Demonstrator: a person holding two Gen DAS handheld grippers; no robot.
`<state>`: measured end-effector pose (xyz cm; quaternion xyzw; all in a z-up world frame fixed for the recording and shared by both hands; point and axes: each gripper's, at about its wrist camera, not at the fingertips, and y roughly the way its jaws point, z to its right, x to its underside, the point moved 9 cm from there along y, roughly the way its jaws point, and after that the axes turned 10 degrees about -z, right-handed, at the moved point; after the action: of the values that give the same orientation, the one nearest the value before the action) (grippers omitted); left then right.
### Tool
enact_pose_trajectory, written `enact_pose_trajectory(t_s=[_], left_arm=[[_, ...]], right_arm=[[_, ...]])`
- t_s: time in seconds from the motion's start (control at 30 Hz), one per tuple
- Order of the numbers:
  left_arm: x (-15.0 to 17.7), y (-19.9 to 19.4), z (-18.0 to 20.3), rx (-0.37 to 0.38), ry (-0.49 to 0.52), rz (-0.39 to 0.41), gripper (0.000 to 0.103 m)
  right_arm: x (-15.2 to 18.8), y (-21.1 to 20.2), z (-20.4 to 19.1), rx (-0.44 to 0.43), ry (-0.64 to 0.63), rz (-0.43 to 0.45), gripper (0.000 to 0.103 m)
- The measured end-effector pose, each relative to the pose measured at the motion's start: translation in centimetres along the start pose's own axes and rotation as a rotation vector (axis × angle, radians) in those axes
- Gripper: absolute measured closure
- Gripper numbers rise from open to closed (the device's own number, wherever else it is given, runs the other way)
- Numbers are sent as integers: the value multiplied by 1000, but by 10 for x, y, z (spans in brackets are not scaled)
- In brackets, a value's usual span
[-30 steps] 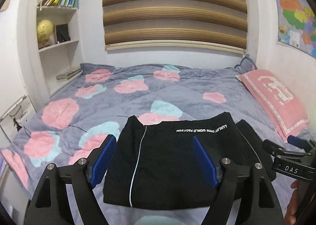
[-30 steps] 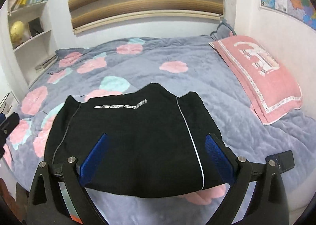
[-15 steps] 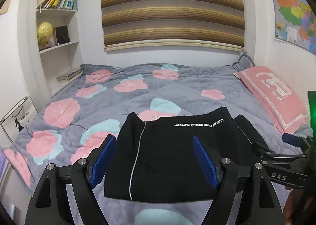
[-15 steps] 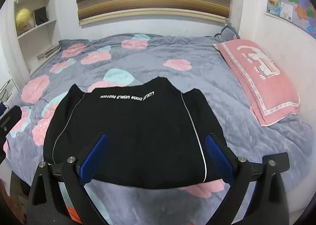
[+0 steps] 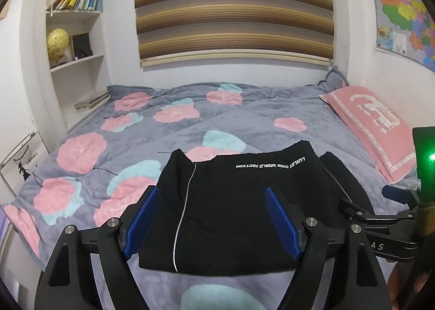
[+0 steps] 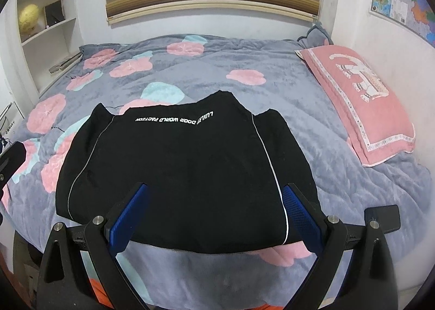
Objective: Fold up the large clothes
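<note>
A black garment [image 5: 233, 209] lay folded into a rough rectangle on a bed [image 5: 244, 119] covered by a grey quilt printed with pink and pale blue blossoms. In the left wrist view it filled the lower centre of the frame; in the right wrist view [image 6: 174, 174] it sat in the middle, its near edge close to the near edge of the bed. Thin white piping ran down each side of the cloth, and a line of white lettering, seen upside down, crossed its far edge.

The left gripper [image 5: 212, 223] hung above the near part of the garment with its jaws spread wide and nothing between the blue pads [image 5: 141, 220]. The right gripper [image 6: 212, 217] hovered likewise over the near edge, jaws released and empty, its blue pads [image 6: 299, 214] clear of the cloth. In the left wrist view the right gripper showed again at the lower right edge [image 5: 380, 217], with a green light glowing above it.

A pink pillow [image 5: 372, 125] rested at the right of the frame against the wall. A striped blind [image 5: 233, 8] in brown and tan hung at the top centre. White shelves [image 5: 76, 37] at the upper left held books and a yellow globe [image 5: 57, 43], and a coloured map [image 5: 402, 13] hung at the upper right.
</note>
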<state>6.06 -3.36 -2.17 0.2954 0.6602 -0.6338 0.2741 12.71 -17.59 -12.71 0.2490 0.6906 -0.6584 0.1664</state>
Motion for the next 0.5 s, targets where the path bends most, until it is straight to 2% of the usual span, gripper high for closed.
enact_pose_trajectory(t_s=[0.5], left_arm=[[5,11,1,15,-6,-33,23]], right_arm=[[6,13,0,-6,-17,-37,4]])
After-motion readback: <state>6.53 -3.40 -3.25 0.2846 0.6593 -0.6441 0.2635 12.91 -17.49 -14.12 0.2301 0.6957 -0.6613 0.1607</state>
